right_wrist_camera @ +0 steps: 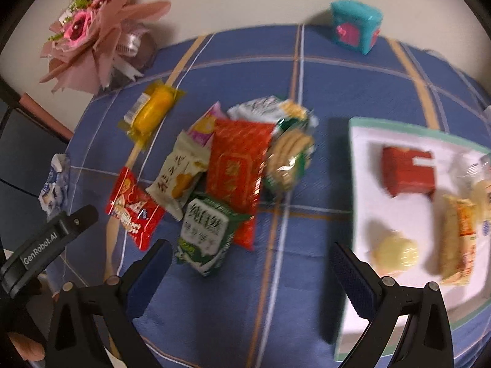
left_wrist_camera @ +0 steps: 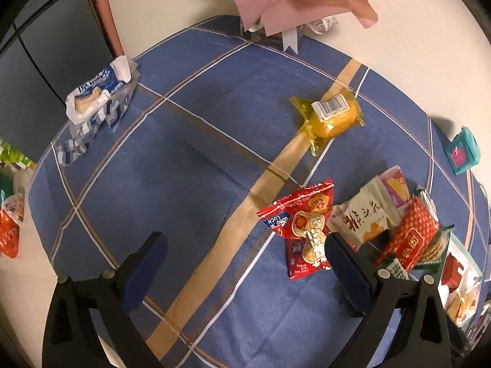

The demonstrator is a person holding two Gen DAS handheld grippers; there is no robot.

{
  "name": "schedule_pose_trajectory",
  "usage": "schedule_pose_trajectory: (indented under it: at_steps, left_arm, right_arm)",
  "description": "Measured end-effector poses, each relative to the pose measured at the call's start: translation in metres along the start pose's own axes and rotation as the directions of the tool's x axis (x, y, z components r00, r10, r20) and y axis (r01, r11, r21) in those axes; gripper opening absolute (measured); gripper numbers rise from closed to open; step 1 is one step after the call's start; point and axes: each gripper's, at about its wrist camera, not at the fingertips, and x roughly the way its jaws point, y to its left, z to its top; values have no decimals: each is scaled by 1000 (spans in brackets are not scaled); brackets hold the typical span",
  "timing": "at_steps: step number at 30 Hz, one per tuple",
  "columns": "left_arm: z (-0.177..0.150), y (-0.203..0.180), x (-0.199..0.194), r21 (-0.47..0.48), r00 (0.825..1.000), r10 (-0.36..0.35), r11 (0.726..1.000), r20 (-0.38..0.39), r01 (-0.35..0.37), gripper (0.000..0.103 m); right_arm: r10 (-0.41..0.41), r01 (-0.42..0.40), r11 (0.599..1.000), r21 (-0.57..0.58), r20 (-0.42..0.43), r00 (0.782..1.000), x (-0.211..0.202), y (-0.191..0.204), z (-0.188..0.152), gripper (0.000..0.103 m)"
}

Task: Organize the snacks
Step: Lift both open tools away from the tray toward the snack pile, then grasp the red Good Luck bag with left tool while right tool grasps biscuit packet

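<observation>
Now you are between two picks: both claws are wide and hold nothing. Your landmark is the white tray with a green rim [right_wrist_camera: 362,184] on the blue checked cloth [right_wrist_camera: 337,86] of the desk. On it lie already a red box-shaped packet [right_wrist_camera: 409,170], a round pale yellow cake [right_wrist_camera: 396,253] and an orange-and-yellow long packet [right_wrist_camera: 460,242].

Just left of the tray is the heap of loose snacks, with the big red foil packet [right_wrist_camera: 237,165] on top and the green-and-white packet [right_wrist_camera: 205,233] at its near edge. The yellow wrapped cake [right_wrist_camera: 153,112] lies alone, farther from the tray.

Your right claw [right_wrist_camera: 251,276] hovers between the heap and the tray. Your left claw [left_wrist_camera: 245,263] is above the cloth, its right finger just beside the small red snack bag [left_wrist_camera: 302,230].

I think the next move is to lower one claw over one packet at the heap's edge, not over two together.
</observation>
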Motion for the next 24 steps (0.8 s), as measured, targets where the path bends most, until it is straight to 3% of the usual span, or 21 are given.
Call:
schedule_pose_trajectory:
  at_steps: [6, 15, 24]
  left_arm:
    - [2, 2, 15, -18, 999, -21, 1000, -27, 21, 102]
    - [6, -17, 27, 42, 997, -59, 997, -40, 61, 102]
    - [5, -35, 44, 71, 992, -101, 992, -74, 106, 101]
  right_arm:
    - [-15, 15, 1000, -6, 1, 1000, 18, 13, 0, 103]
    - [-41, 41, 999, -20, 19, 999, 38, 34, 0, 103]
    - [-65, 66, 997, -31, 9, 998, 56, 48, 1, 88]
